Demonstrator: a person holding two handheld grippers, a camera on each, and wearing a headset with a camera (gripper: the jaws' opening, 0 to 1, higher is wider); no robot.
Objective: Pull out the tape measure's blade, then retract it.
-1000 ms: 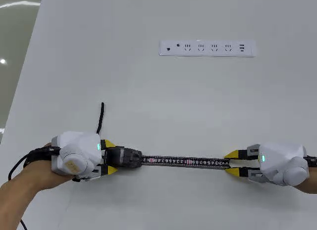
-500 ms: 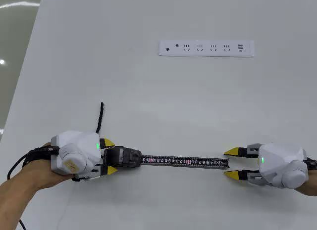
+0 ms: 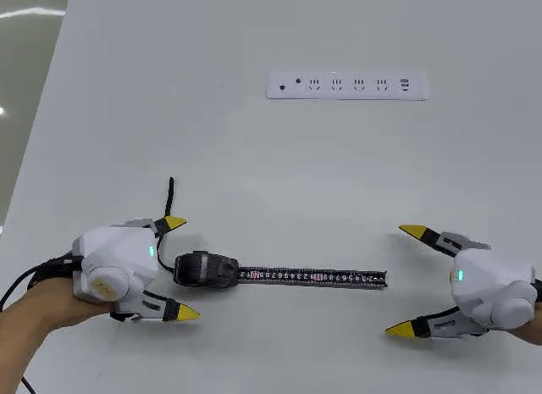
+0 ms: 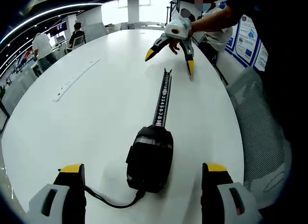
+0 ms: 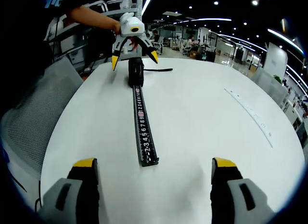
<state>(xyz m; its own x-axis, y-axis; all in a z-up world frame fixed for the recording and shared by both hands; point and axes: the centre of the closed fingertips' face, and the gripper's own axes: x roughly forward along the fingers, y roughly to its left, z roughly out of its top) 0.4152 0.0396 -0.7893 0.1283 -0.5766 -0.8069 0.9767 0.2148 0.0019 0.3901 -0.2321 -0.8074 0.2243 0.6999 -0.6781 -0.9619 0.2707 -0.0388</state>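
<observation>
A black tape measure case [image 3: 206,269] lies on the white table with its dark numbered blade [image 3: 313,278] drawn out to the right, flat on the surface. My left gripper [image 3: 174,267] stands open just left of the case, its yellow tips spread wide and clear of it. In the left gripper view the case [image 4: 150,158] lies between the tips and the blade [image 4: 164,96] runs away toward the right gripper [image 4: 169,59]. My right gripper [image 3: 412,280] is open, a little right of the blade's end hook [image 5: 148,161]. The case [image 5: 136,71] sits far off below the left gripper [image 5: 133,58].
A white power strip [image 3: 347,85] lies at the back of the table. The tape's black wrist strap [image 3: 169,202] trails away behind the left gripper. The table edge and floor run along the left [image 3: 21,114]. A mesh chair [image 4: 262,123] stands beside the table.
Both grippers opened wide and let go: the right one released the blade's end and backed off to the right, the left one released the case. The blade stays extended on the table.
</observation>
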